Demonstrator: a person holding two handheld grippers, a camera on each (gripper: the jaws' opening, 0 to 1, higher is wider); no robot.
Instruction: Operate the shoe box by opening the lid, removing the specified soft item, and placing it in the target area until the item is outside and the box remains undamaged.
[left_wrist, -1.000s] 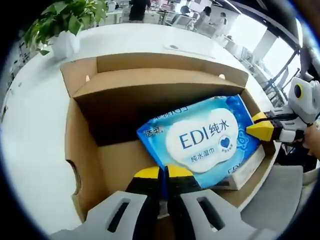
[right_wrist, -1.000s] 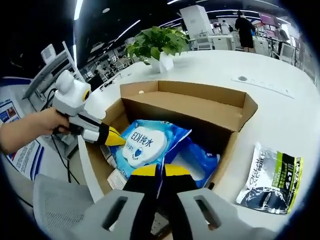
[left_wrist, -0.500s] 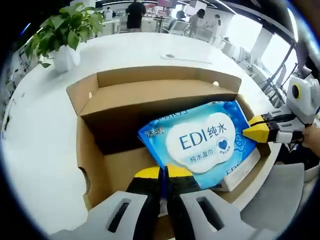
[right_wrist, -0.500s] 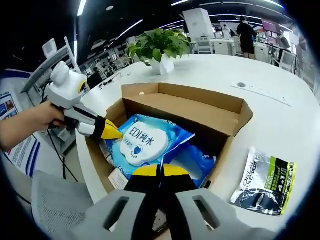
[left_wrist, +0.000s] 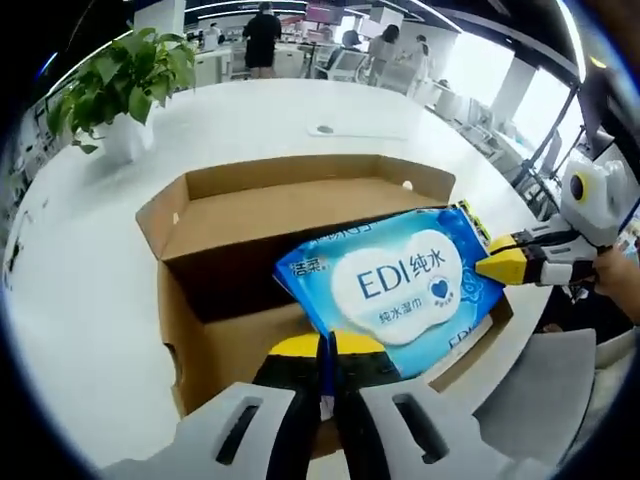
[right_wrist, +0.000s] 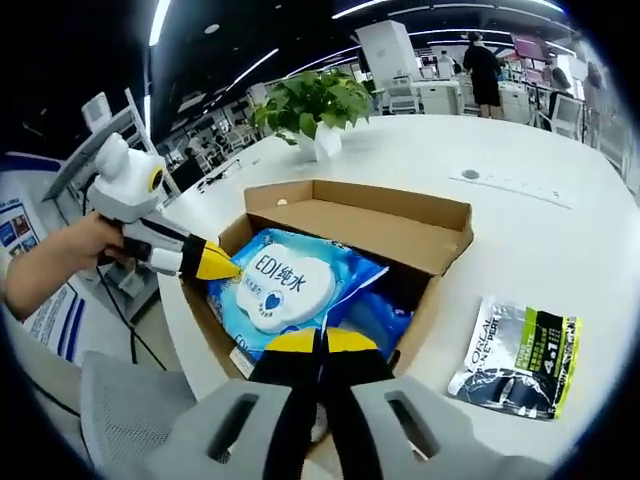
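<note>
- left gripper (left_wrist: 327, 352): its yellow-tipped jaws are pressed together on the near edge of the blue-and-white soft pack of wet wipes (left_wrist: 393, 283), a thin sliver of blue film showing between them.
- right gripper (right_wrist: 320, 345): its jaws are likewise closed on the opposite edge of the same pack (right_wrist: 285, 287); in the left gripper view its yellow tip (left_wrist: 503, 264) meets the pack's far right edge, with the person's hand (right_wrist: 62, 257) behind the other tool in the right gripper view.
- what has changed: over the last second the pack has risen. a second ago it lay tilted deep in the box with its lower end near the floor; now it sits higher, level with or just above the rim, stretched between the two grippers.
- the open brown cardboard shoe box (left_wrist: 187, 330) looks smaller and lower in both views than before, which fits both hands lifting; its flap stands folded back and the walls look uncreased.
- meaning for the task: the lid is open and the removal is well under way; my judgement is that the pack only has to clear the rim and travel to the target area.
- beyond the box, on the white bench (right_wrist: 560, 250), lies a flat black, grey and green sachet (right_wrist: 515, 353), apart from the box's right side.
- farthest, a green leafy plant in a white pot (left_wrist: 121, 81) stands on the bench.
</note>
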